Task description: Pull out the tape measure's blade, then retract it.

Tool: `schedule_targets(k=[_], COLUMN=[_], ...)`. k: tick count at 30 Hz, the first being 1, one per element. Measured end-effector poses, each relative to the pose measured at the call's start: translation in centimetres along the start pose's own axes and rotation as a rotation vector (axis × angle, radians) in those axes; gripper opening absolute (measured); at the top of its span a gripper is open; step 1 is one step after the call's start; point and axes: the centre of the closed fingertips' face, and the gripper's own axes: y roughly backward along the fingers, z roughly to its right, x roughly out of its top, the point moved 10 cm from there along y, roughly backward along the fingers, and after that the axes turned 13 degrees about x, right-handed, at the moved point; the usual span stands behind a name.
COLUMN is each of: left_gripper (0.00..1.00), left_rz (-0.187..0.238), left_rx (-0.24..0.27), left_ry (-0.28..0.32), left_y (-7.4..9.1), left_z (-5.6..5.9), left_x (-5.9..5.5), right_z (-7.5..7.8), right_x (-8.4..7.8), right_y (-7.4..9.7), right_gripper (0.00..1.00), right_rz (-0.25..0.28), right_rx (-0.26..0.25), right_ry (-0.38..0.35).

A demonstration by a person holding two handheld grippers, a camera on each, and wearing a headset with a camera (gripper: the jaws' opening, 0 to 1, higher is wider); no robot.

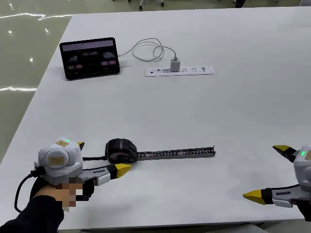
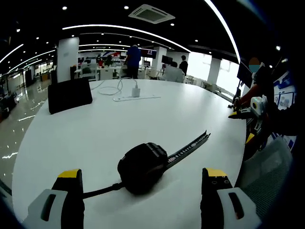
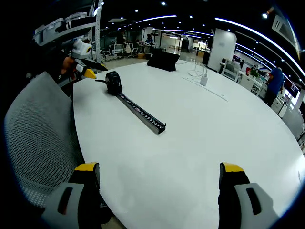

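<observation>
Black round tape measure case point(image 1: 121, 150) at 7 o'clock on the white tabletop point(image 1: 218, 111), close to the near edge. Sends its dark blade with pale markings point(image 1: 176, 153) out toward 3 o'clock, flat on the surface, the hooked end stopping near 6 o'clock of the head view. Trails a thin black strap point(image 1: 93, 158) toward 9 o'clock.

Left gripper point(image 1: 101, 156), grey with yellow tips, at 8 o'clock: jaws spread wide, flanking the case and strap, both tips apart from the case in the left gripper view. Right gripper point(image 1: 267, 171) at 4 o'clock, well apart from the blade's end: jaws wide as well, clasping nothing, bare tabletop between them.

Farther back, at 11 o'clock, a black rectangular tablet point(image 1: 90, 58) propped up with its screen lit. At its 3 o'clock, a white power strip point(image 1: 179, 71) with a white charger plug point(image 1: 175, 64) seated in it, and a looped white cable point(image 1: 148, 49) running back toward the tablet.
</observation>
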Motion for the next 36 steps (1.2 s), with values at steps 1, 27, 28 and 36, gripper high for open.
schedule_targets(k=[1, 27, 28, 36], left_gripper=[1.00, 0.96, 0.96, 1.00], left_rz=[-0.006, 0.085, 0.094, 0.089], left_rx=[0.014, 0.330, 0.322, 0.299], left_ry=[0.014, 0.155, 0.152, 0.139], left_y=[-0.2, -3.0, -3.0, -4.2], left_z=[0.1, 3.0, 3.1, 4.1], left_x=[-0.1, -1.4, -1.3, -1.7], right_z=[0.0, 2.7, 2.8, 4.0], right_x=[0.1, 3.5, 3.7, 5.3], right_y=[-0.1, -4.1, -4.4, -6.6], right_gripper=[1.00, 1.00, 1.00, 1.00], right_rz=[-0.002, -0.064, -0.081, -0.172], right_rx=[0.005, 0.098, 0.110, 0.214], right_ry=[0.003, 0.105, 0.123, 0.208])
